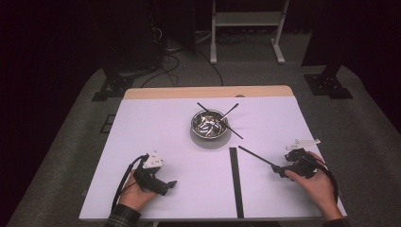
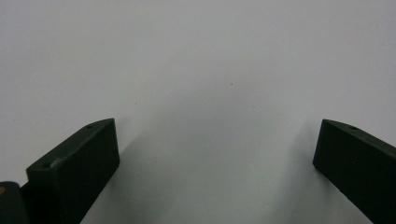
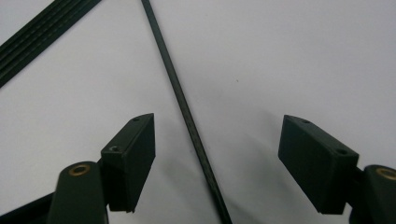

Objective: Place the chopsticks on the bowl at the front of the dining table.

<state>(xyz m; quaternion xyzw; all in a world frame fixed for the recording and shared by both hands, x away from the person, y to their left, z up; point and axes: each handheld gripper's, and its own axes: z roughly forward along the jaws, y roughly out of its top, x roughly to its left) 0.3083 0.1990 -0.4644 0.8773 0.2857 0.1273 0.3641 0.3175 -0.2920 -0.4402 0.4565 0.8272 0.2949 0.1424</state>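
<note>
The right gripper (image 3: pixel 217 154) is held with jaws spread wide, a thin black stick (image 3: pixel 187 116) lying loose on the white table (image 1: pixel 156 137) between them. A round steel bowl (image 1: pixel 208 124) is seen beyond it. The left gripper (image 2: pixel 215 158) is likewise released over bare table.

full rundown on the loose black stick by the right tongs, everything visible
The stick is thin, straight, matte black, probably plastic or wood. It lies flat on the white table, angled from near the strip bundle toward the right tongs. In the right gripper view it runs between the open jaws, closer to the left one, touching neither. Faint ribbing shows along its length. Only the table touches it.
</note>
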